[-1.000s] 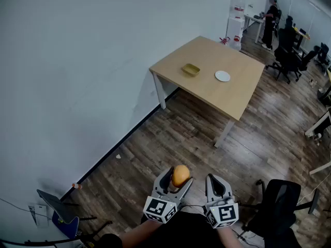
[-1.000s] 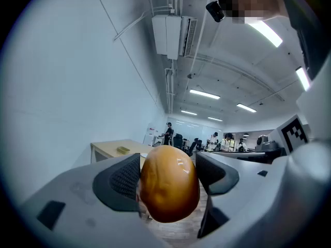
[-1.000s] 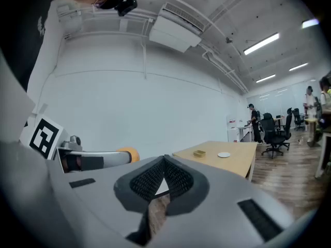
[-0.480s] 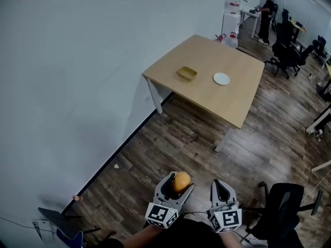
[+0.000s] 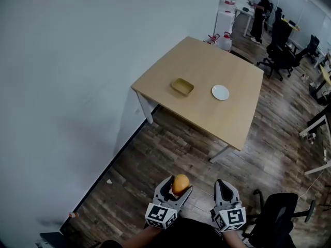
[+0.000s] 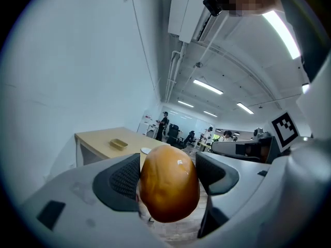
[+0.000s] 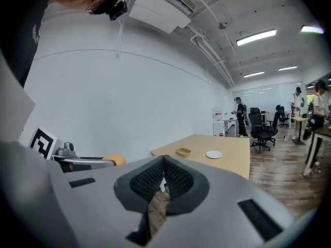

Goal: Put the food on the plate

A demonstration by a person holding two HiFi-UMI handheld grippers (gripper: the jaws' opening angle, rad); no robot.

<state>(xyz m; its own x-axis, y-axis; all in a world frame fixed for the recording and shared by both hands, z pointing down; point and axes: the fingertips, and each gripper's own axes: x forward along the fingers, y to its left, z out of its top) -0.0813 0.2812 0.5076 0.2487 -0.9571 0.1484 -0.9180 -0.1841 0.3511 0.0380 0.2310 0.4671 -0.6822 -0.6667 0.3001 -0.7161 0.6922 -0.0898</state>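
An orange, bun-like piece of food (image 5: 180, 184) (image 6: 169, 184) is clamped between the jaws of my left gripper (image 5: 175, 187), held low over the wooden floor near my body. My right gripper (image 5: 224, 191) (image 7: 163, 182) is beside it, shut with nothing between its pads. Far ahead stands a light wooden table (image 5: 227, 115). On it lie a small white plate (image 5: 220, 92) (image 7: 213, 154) and a shallow yellow tray (image 5: 182, 86) (image 7: 183, 151). Both grippers are well short of the table.
A white wall (image 5: 67, 76) runs along the left. A black office chair (image 5: 276, 211) stands close at my right. More chairs (image 5: 279, 37), desks and a standing person (image 5: 260, 14) are beyond the table at the back right.
The view has advanced toward the table, which now sits lower and larger in the head view. Both grippers keep their places and the left still holds the food.
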